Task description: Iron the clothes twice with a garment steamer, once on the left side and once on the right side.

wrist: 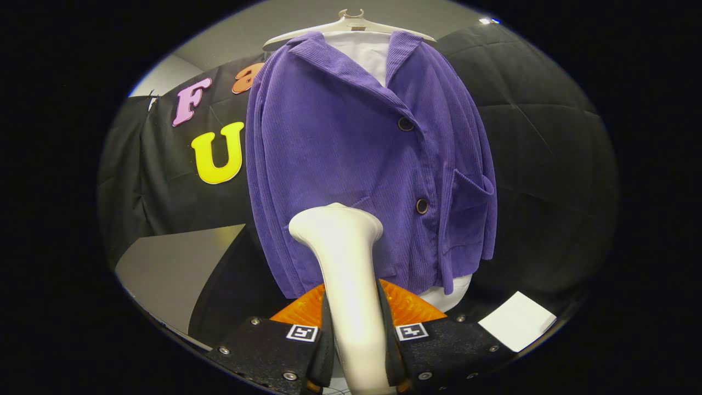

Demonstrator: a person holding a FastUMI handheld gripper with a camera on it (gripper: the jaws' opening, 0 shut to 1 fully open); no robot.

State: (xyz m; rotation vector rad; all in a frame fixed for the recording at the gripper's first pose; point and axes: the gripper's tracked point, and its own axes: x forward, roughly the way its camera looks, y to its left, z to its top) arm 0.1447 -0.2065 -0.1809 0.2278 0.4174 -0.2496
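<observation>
gripper view: one gripper (355, 340) pinches the one white garment steamer (345, 274) by its handle, a finger pressed on each side. the steamer's flared head sits just in front of the lower left front of one purple corduroy jacket (351, 153), near its hem. the jacket has two dark buttons (406, 124) and one patch pocket (469, 206) and hangs on one pale hanger (351, 24) over a white garment (364, 52). dark booth wall lies open on both sides of the jacket. one white sheet (518, 321) lies below the jacket's pocket side.

White garment steamer (343, 258) upright against hanging purple corduroy jacket (351, 164).
</observation>
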